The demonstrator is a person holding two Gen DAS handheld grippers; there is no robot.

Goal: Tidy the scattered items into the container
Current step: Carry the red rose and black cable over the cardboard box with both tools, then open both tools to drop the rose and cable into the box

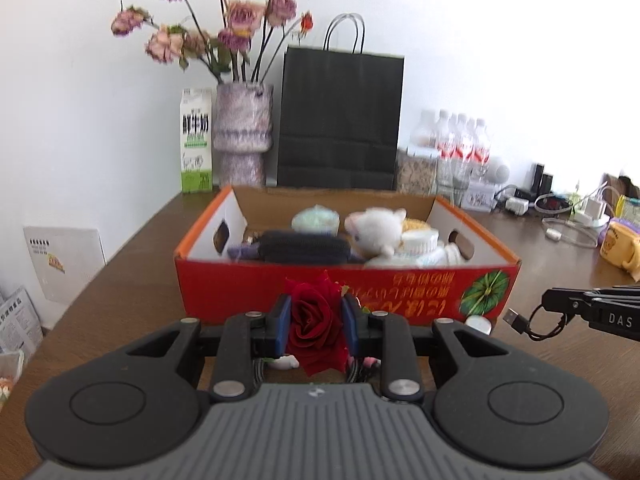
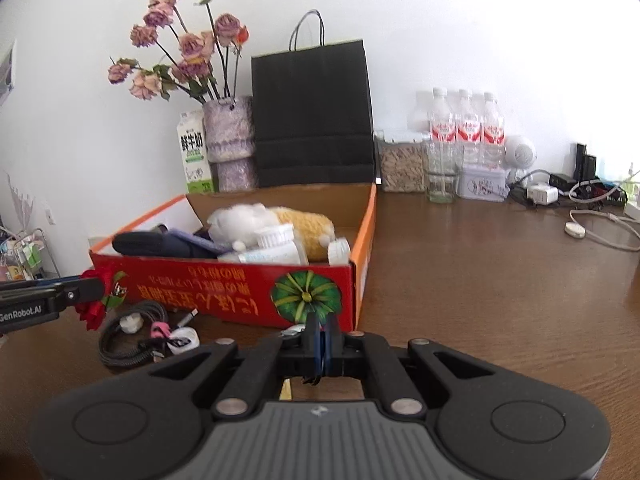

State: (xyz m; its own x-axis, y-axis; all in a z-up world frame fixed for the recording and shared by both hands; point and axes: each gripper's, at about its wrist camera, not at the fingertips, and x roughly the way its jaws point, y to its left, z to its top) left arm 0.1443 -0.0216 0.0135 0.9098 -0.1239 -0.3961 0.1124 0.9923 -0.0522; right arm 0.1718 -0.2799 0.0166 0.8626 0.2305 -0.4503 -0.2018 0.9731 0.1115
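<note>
Now, left tool point(image 1: 316, 322): pinching a red artificial rose point(image 1: 316, 332) between its blue pads, just in front of the red cardboard box point(image 1: 248, 288).
Right tool point(image 2: 323, 338): pressed together on a thin black USB cable point(image 1: 524, 322), whose plug hangs off the tip, near the box's front right corner.
Box contents: white plush toy point(image 1: 380, 232), dark folded cloth point(image 1: 304, 246), white lidded jar point(image 1: 420, 240), pale green cup point(image 1: 316, 218).
Left on the surface point(image 2: 500, 280): coiled black braided cable point(image 2: 128, 344) with a pink clip and white plug, just before the box's front wall.
Behind the box: black paper bag point(image 1: 340, 120), vase of dried roses point(image 1: 242, 132), milk carton point(image 1: 196, 140).
</note>
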